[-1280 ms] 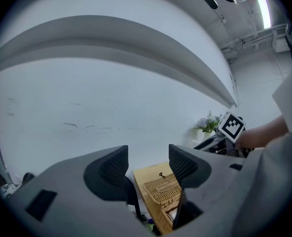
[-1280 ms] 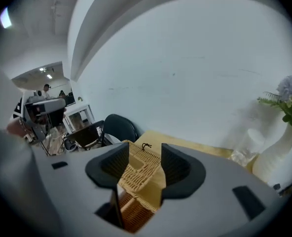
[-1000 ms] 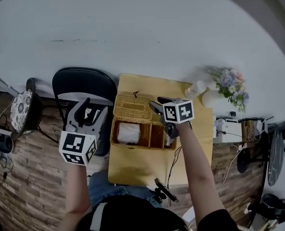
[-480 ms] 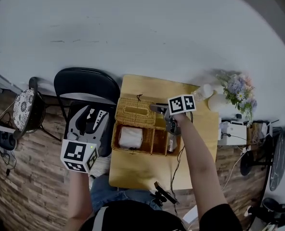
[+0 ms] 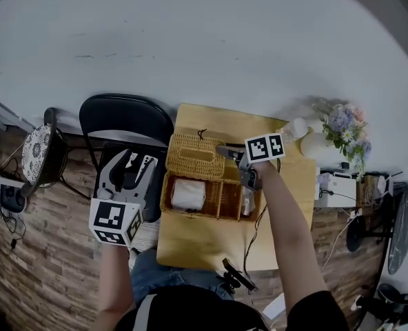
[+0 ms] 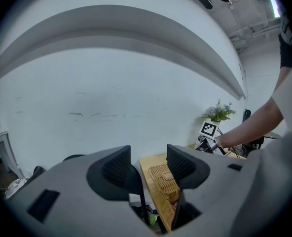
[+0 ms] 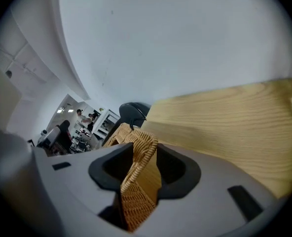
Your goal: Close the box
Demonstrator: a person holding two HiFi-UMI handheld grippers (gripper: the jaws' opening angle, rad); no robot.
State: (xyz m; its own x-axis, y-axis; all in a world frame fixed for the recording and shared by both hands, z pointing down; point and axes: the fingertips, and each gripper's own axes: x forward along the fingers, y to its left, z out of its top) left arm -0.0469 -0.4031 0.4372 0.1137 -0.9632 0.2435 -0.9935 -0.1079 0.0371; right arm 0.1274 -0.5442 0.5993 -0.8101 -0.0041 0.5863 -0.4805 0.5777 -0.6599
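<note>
One shallow bite
My right gripper (image 7: pixel 145 156) is closing around the wicker lid (image 7: pixel 135 194)'s rim; it may slip free above the box (image 5: pixel 221 200).

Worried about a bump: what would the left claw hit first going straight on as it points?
Likely the back of the black chair; the left claw, closing with nothing between its jaws, points at it. Depth is unclear.

Plain white wall (image 5: pixel 204 40) behind. Dark wood-plank floor (image 5: pixel 45 267). Light wooden tabletop (image 5: pixel 197 243) against wall. Black folding chair (image 5: pixel 125 119) beside it. Round patterned stool (image 5: pixel 33 154) further left. Pastel flowers in white vase (image 5: pixel 338 126) at right.
</note>
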